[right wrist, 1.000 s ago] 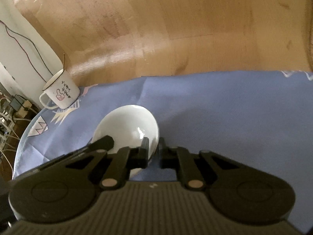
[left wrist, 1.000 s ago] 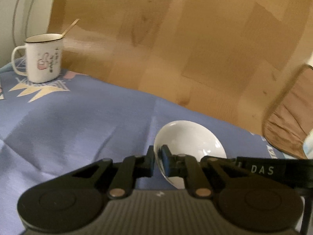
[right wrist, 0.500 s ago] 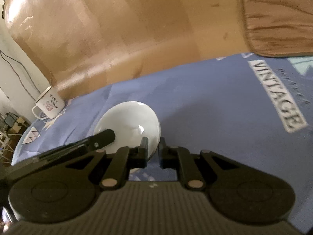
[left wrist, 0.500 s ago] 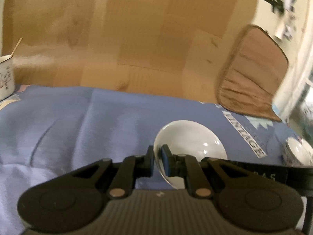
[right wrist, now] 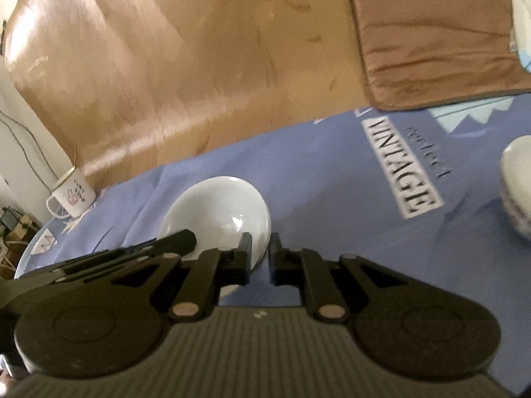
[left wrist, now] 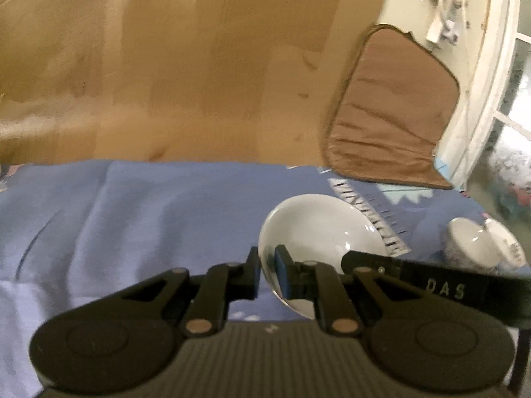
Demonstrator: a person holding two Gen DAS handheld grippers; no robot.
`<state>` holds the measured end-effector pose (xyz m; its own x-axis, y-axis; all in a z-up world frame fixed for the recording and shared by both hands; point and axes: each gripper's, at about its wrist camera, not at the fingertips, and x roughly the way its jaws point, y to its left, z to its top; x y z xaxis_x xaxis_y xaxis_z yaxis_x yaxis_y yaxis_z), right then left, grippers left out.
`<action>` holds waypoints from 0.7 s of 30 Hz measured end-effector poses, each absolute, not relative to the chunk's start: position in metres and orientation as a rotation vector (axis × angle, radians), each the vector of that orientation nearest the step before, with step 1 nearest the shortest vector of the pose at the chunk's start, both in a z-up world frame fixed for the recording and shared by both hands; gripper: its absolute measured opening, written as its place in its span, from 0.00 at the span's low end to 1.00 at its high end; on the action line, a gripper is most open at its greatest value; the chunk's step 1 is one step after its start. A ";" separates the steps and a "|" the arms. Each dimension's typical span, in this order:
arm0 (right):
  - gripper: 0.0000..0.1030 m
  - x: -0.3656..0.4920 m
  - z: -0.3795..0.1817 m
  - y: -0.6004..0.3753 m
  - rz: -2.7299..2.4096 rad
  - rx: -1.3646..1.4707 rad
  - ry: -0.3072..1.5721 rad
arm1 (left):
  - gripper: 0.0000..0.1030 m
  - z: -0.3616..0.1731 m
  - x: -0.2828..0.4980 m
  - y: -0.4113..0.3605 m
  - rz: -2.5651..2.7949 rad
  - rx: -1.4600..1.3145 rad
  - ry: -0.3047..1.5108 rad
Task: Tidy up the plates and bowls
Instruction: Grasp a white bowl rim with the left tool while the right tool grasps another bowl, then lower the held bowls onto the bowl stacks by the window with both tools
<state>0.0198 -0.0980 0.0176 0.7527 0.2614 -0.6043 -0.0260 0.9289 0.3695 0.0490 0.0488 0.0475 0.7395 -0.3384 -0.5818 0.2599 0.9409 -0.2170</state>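
Mid-carry: one white bowl held up over the blue tablecloth, not yet stacked.
My left gripper and right gripper each pinch the white bowl rim; patterned bowls wait near the right edge.

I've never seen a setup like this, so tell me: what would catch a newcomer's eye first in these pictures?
Probably the plain white bowl in the middle, pinched by its rim from both sides: the left gripper and the right gripper each clamp it above a blue tablecloth. Next, more white bowls sit at the right edge, and a white mug stands far left by the brown backdrop.
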 end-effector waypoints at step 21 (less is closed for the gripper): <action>0.14 -0.048 0.035 -0.260 -0.155 0.397 0.476 | 0.12 0.069 0.067 -0.152 -0.593 -0.064 0.752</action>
<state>-0.0481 -0.2598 0.0348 0.8790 -0.0534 -0.4738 0.2361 0.9121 0.3351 0.0674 -0.1515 0.0695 0.5755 -0.5282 -0.6244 0.4837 0.8354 -0.2610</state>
